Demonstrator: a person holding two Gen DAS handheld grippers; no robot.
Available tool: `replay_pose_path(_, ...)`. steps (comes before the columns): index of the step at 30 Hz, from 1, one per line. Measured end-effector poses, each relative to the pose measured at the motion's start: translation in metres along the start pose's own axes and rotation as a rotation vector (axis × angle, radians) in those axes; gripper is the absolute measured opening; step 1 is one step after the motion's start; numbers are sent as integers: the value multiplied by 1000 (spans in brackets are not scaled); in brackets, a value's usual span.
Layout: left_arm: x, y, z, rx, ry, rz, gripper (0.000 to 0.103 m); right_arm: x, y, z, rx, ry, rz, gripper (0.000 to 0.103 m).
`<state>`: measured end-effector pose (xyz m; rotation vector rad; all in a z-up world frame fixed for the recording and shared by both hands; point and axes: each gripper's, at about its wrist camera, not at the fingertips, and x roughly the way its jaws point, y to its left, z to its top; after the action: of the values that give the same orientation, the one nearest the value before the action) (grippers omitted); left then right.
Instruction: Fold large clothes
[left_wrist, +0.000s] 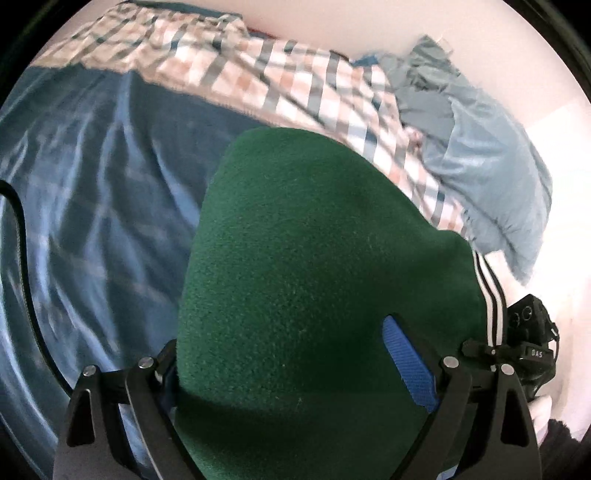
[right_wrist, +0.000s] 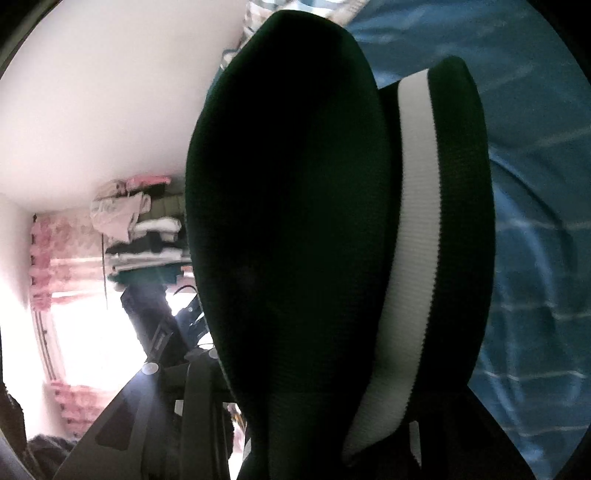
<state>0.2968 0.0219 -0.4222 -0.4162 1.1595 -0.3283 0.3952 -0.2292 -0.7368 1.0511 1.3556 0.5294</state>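
Presently, left wrist view: left hand-held gripper (left_wrist: 295, 373), black linkage arms spread wide, a blue pad visible on the right finger (left_wrist: 406, 365); a thick fold of green fleece garment (left_wrist: 295, 258) fills the gap and bulges forward over the fingers, so the hold reads as clamped on the garment, though the contact itself is hidden under the cloth. White stripes (left_wrist: 489, 295) run down the garment's right edge. Behind it lies a bed with a blue plaid sheet (left_wrist: 92, 184), a pink-and-white checked quilt (left_wrist: 258, 70) bunched along the far side, and pale blue-grey clothes (left_wrist: 480, 155) heaped at the far right. Pose: gripper raised above the bed, pointing forward and down at the sheet. Right wrist view: right hand-held gripper (right_wrist: 314, 424), mostly buried in dark cloth; the same garment (right_wrist: 288, 221) drapes over it in shadow, a ribbed white band (right_wrist: 417, 221) curving down one fold. Whether its fingers are apart or together cannot be told. Blue sheet (right_wrist: 535, 184) at right; stacked folded clothes (right_wrist: 147, 236) and a pink curtain (right_wrist: 48, 258) at left. Pose: tilted sideways, held off the bed. Handling note, as judgement: the garment appears lifted; keep both holds level and taut, lower it flat onto the sheet before creasing, and align the striped edges.
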Motion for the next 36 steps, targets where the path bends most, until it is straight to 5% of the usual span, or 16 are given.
replay_pose_path(6,-15,42,90,57,-26,13,93,44,51,41,-38,-67,20,37)
replay_pose_path(15,16,115,214,55,-76,98,93,168,83,194,-78,-31,56,37)
replay_pose_path(22,85,179,276,34,-54,109,93,251,49,332,-56,8,-8,37)
replay_pose_path(27,122,203,275,72,8,158,93,279,4,367,-10,47,-56,40)
replay_pose_path(32,111,196,266,109,7,221,93,281,3,369,-66,47,-233,76)
replay_pose_path(36,93,183,260,137,-56,392,94,275,41,343,-150,-39,-503,88)
